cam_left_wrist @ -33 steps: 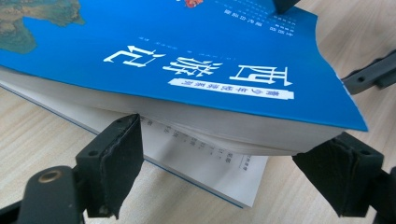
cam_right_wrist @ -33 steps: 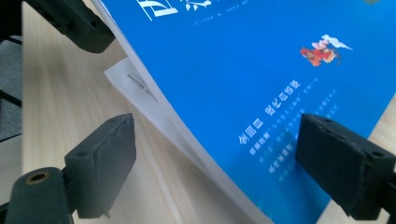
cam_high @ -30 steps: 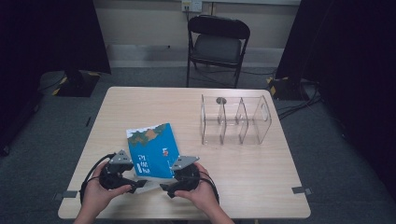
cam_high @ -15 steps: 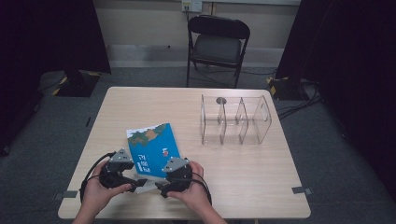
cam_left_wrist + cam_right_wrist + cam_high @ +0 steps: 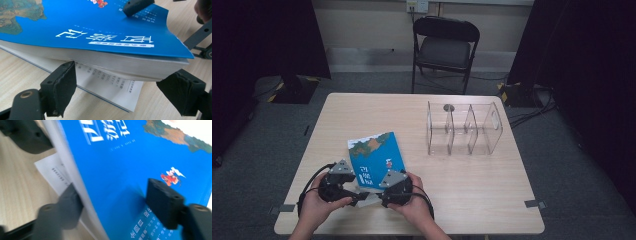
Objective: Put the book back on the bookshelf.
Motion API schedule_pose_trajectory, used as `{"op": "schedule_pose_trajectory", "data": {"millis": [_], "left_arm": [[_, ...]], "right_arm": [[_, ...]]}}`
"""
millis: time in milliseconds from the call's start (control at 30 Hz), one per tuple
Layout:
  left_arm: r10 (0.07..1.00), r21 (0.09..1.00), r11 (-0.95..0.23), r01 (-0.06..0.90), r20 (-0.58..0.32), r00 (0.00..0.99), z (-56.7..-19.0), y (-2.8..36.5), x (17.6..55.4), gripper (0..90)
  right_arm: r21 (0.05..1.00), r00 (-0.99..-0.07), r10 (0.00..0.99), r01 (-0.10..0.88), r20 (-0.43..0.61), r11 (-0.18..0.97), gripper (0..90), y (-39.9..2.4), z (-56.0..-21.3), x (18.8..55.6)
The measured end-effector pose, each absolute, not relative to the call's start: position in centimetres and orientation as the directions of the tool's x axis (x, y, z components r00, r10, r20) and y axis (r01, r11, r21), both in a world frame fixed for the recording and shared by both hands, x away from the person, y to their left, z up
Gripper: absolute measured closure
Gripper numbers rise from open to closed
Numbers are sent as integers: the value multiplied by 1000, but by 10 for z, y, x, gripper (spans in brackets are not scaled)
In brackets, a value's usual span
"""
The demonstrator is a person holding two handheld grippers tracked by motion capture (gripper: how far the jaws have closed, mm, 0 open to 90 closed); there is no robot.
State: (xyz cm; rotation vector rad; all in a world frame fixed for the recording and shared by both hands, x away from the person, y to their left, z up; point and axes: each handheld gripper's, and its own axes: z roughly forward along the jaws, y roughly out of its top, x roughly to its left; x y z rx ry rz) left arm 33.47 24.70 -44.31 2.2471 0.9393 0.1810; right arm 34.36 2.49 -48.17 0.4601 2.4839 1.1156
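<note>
Blue book (image 5: 376,157): near worktop (image 5: 472,180) edge, front lifted; right hand-held gripper (image 5: 112,205) clamps cover and pages; left hand-held gripper (image 5: 125,96) spread wide beneath; both hands low, angled inward.

Blue book (image 5: 375,158) near table's front edge; near end lifted; pages parted.

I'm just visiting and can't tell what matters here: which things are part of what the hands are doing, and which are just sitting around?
In use:
- blue book, its near edge lifted off the table
- left gripper, open at that edge
- right gripper, pinching the cover and pages

Just around:
- clear plastic organizer
- folding chair
- table, bearing it all
</note>
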Motion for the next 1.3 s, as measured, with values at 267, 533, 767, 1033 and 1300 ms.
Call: {"op": "schedule_pose_trajectory", "data": {"millis": [267, 533, 767, 1033, 1300], "left_arm": [[629, 664, -531, 526, -108, 770, -450, 252, 333, 252], [598, 632, -600, 490, -52, 800, -459, 249, 329, 189], [580, 615, -627, 478, -42, 814, -461, 252, 327, 187], [562, 604, -641, 473, -50, 825, -463, 252, 324, 187], [563, 611, -633, 476, -60, 824, -463, 253, 323, 184]], "right_arm": [[760, -878, 413, 93, -242, 643, 653, 24, -470, 337], [759, -874, 418, 92, -249, 645, 714, 23, -463, 336], [755, -876, 425, 117, -227, 645, 733, 21, -458, 339], [764, -885, 428, 145, -184, 629, 743, 17, -445, 346], [755, -885, 436, 173, -163, 633, 746, 16, -437, 349]]}}
